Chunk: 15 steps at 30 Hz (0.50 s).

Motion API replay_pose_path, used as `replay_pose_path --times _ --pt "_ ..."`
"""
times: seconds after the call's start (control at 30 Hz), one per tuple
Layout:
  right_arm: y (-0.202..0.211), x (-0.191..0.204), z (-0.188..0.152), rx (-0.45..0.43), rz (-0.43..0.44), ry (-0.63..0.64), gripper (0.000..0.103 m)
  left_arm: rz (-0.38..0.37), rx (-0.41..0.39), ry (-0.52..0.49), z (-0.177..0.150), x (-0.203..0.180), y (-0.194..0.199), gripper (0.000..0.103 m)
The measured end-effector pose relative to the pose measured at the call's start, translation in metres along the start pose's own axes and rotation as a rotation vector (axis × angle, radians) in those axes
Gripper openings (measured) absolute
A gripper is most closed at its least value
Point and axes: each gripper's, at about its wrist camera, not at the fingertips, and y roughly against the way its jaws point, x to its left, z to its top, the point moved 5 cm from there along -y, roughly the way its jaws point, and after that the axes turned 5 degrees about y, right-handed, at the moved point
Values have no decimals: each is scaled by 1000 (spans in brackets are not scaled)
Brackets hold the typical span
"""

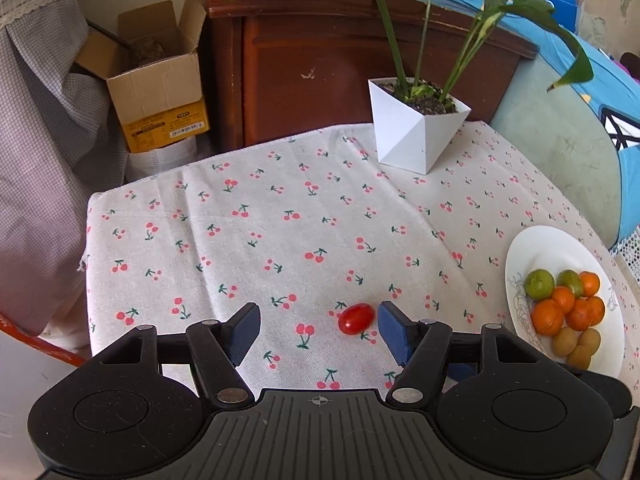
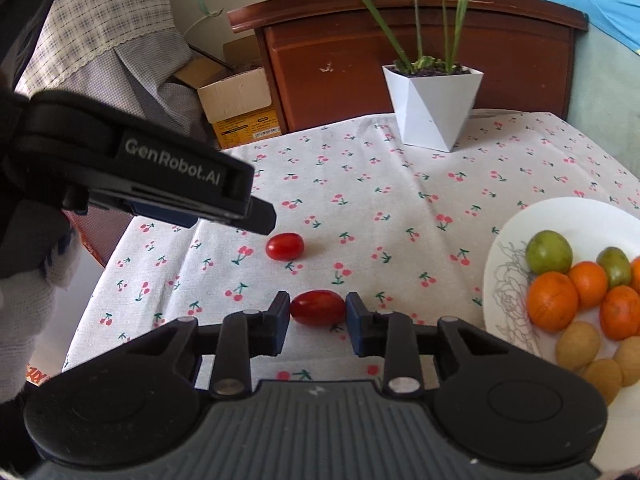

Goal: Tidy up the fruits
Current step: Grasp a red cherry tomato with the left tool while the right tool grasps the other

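— Inspector A: Cherry-print tablecloth (image 1: 280, 216) covers the table. A white faceted planter (image 1: 414, 130) with a leafy plant (image 1: 472, 36) stands upright near the far edge.

— Inspector B: Confirmed. Behind the table, a dark wooden cabinet (image 2: 420, 40). To its left, an open cardboard box (image 1: 154, 84) rests on a white container (image 1: 168, 156); checked fabric (image 1: 36, 120) hangs beside it.

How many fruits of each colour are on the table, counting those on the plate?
Red tomatoes: 2
Green fruits: 2
Oranges: 5, closely piled
Brown fruits: 3
Total: 12
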Motion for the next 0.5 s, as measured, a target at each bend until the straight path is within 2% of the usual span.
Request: replay_pose_path --times 0.17,0.43,0.5 --pt "10 -18 -3 6 -29 -59 30 -7 -5 -65 -8 -14 -10 61" --pt "18 -31 -5 2 -30 -114 30 -14 -4 -98 -13 -23 -26 44" --pt "18 -33 -5 1 -29 -119 30 -13 -10 -107 -14 -24 -29 34"
